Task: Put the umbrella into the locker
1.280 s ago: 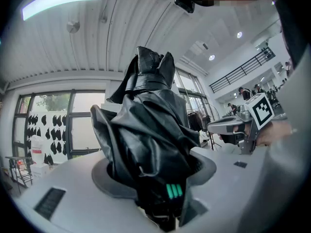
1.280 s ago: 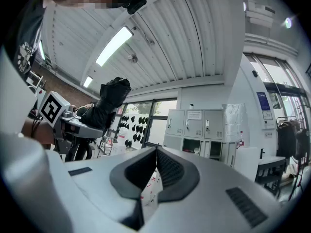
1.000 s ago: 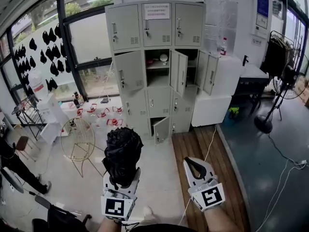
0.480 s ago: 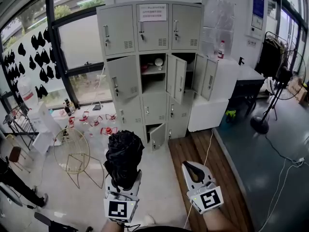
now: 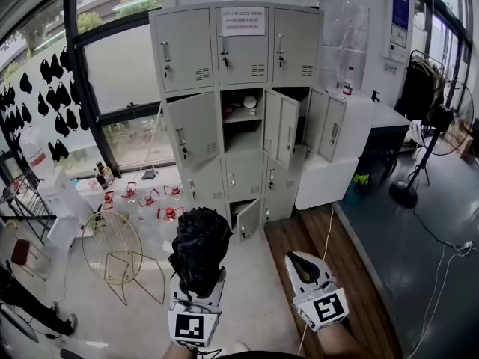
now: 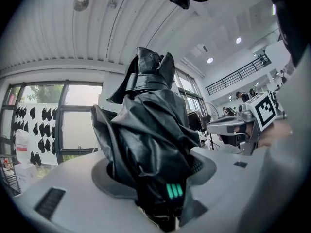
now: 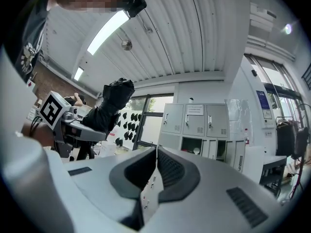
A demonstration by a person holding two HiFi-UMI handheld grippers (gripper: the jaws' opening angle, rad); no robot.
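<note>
A: Note: the folded black umbrella [image 5: 199, 247] stands upright in the left claw [image 5: 196, 284], whose jaws are clamped on its lower end. It is well short of the grey locker bank [image 5: 187, 51]. The right claw [image 5: 301, 262] is clenched on nothing, just beside it.

B: My reading is that the step in hand is the carry to the locker. Which opening?

A: The middle compartment [image 5: 244, 133] is open. It has a shelf with a small pale object near its top, and the space below looks free. The bottom door [image 5: 250, 217] is only ajar.

B: Advice: keep the grip low and tip the umbrella towards level before the mouth. Lead with its crown. The loose fabric bulges wider than the claw, so aim at the centre of the gap.

A: Edges to watch: the open door [image 5: 283, 129] hangs outwards on the right of that gap, and another door [image 5: 191, 129] stands on its left.

B: Room?

A: There is bare floor straight ahead. A wire chair [image 5: 112, 249] stands off to the left, and a wooden floor strip [image 5: 318, 238] with a trailing cable [image 5: 326, 234] lies to the right. The straight line looks clear.
</note>
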